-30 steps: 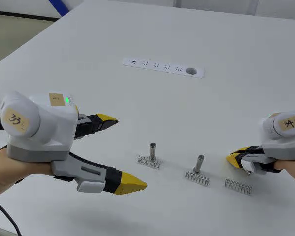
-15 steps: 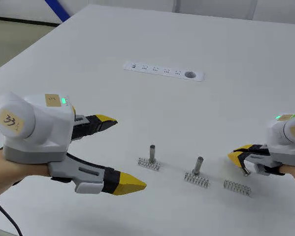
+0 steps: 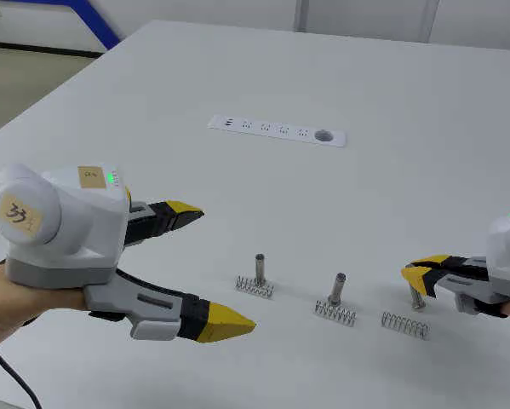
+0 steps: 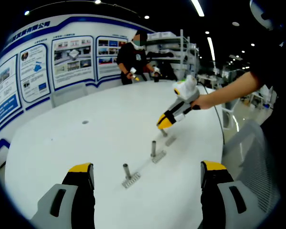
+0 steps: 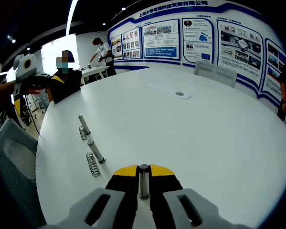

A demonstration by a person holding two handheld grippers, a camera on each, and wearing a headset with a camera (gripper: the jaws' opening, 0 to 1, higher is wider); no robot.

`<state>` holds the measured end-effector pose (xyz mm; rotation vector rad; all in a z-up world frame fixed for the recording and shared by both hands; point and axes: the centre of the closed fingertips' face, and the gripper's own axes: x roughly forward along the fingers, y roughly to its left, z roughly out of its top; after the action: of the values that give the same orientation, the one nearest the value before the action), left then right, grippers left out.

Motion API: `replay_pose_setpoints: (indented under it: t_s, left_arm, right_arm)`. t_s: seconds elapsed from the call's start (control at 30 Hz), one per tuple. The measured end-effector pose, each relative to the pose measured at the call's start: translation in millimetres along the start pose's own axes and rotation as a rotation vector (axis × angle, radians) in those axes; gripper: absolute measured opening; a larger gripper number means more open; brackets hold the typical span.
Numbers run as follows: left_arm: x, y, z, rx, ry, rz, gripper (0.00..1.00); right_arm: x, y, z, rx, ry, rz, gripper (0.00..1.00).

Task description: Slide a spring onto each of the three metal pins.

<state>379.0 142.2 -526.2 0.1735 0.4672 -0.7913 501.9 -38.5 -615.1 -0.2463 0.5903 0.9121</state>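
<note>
Right hand-held gripper [image 3: 425, 274] clamps third pin [image 5: 143, 183] upright at the surface [image 3: 323, 68] beside its loose spring [image 3: 405, 325], likely steadying it for loading; left hand-held gripper [image 3: 219, 267] hangs wide open, free to fetch.

Worktop [image 3: 365, 85]: uniform plain white. On the left claw [image 3: 216, 266] and right claw [image 3: 418, 271]: white-and-grey bodies, black jaws, yellow tips. The pins [image 3: 260, 266] and springs [image 3: 335, 313] appear silver-grey, though small in the head view.

Logged on table [image 3: 152, 111]: left pin [image 3: 260, 266], left spring [image 3: 255, 287] just before it; mid pin [image 3: 337, 288], mid spring [image 3: 335, 313] likewise. Right pin [image 3: 417, 297] between right gripper's [image 3: 421, 278] jaws, right spring [image 3: 405, 325] just before. Strip [image 3: 276, 130] well behind; left gripper [image 3: 217, 267] far left.
</note>
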Motion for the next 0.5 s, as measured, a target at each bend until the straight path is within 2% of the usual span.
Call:
replay_pose_setpoints:
  t_s: [0.13,0.27,0.5]
  left_arm:
    - [2.0,-3.0,1.5,0.000,-0.003,-0.005,0.94]
    - [4.6,-6.5,1.9,0.004,0.002,-0.011,0.94]
    - [5.6,-7.9,3.3,0.004,-0.002,-0.014,0.94]
  right_arm:
    - [-7.5,1.7,0.8,0.003,-0.037,0.000,0.08]
    - [-12.3,4.1,-2.7,0.044,-0.062,0.008,0.08]
    - [-13.0,9.8,-4.6,0.001,-0.032,0.020,0.08]
